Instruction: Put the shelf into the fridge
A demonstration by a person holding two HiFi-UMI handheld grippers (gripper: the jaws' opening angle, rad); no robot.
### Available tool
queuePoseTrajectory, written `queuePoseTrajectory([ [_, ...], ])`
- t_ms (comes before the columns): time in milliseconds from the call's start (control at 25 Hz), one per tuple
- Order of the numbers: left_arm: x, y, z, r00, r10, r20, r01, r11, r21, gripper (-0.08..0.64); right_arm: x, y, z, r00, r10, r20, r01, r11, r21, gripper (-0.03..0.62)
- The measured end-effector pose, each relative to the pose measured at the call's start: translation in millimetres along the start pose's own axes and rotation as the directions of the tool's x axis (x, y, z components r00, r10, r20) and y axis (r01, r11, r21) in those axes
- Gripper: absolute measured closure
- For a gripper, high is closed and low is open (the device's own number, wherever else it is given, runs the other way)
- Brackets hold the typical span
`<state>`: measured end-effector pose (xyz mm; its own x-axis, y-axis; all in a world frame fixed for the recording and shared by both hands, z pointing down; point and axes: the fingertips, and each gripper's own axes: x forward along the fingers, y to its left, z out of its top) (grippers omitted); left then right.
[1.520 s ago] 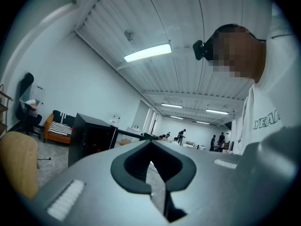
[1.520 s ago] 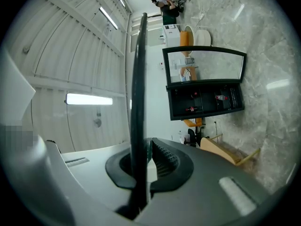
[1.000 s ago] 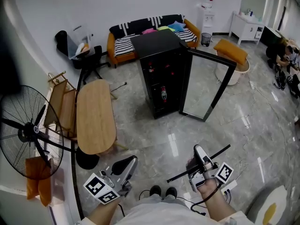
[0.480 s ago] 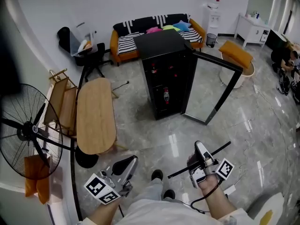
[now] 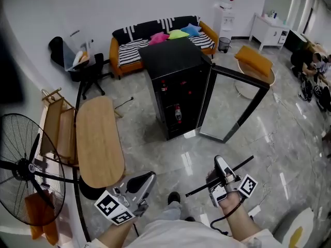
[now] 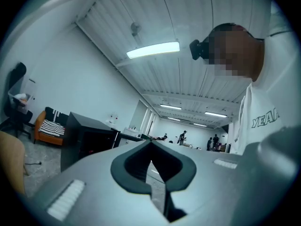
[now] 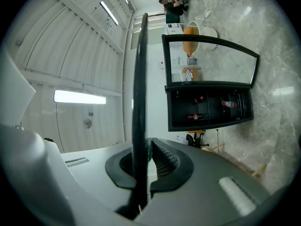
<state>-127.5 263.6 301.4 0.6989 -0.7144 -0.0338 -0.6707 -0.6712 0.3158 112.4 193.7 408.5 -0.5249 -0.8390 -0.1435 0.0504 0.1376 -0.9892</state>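
The right tool [image 5: 220,165] is clamped on the shelf [image 5: 243,165], carried on edge, probably to keep it clear of the legs; the left tool [image 5: 147,177] is closed, empty, held low; well ahead the fridge [image 5: 175,81] stands with its door [image 5: 235,103] swung wide for access

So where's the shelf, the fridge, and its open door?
shelf [image 5: 244,166]: head view, on the thin black edge near its right end.
fridge [image 5: 170,57]: head view, on its flat black top.
door [image 5: 227,106]: head view, on the glass pane.
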Motion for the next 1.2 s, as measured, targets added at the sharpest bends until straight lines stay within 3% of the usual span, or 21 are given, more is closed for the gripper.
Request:
queuePoseTrajectory([
  [240, 30.5, 46.4, 7.7, 0.999, -0.045, -0.02, 0.044, 0.999, -0.009, 0.565, 39.5, -9.9, 14.8, 0.999, 0.007, 0.037, -0.006, 1.0, -0.008, 0.575],
  [600, 78.0, 79.0, 11.4, 0.997, -0.062, -0.037, 0.062, 0.998, -0.016, 0.565, 91.2, -32.8, 44.8, 0.999, -0.004, 0.046, 0.004, 1.0, 0.003, 0.575],
  [1200, 180.8, 146.7, 23.6, 0.995, 0.092, -0.034, -0.092, 0.996, 0.021, 0.565, 211.8, -94.2, 116.3, 0.994, -0.007, -0.109, 0.011, 0.999, 0.038, 0.575],
])
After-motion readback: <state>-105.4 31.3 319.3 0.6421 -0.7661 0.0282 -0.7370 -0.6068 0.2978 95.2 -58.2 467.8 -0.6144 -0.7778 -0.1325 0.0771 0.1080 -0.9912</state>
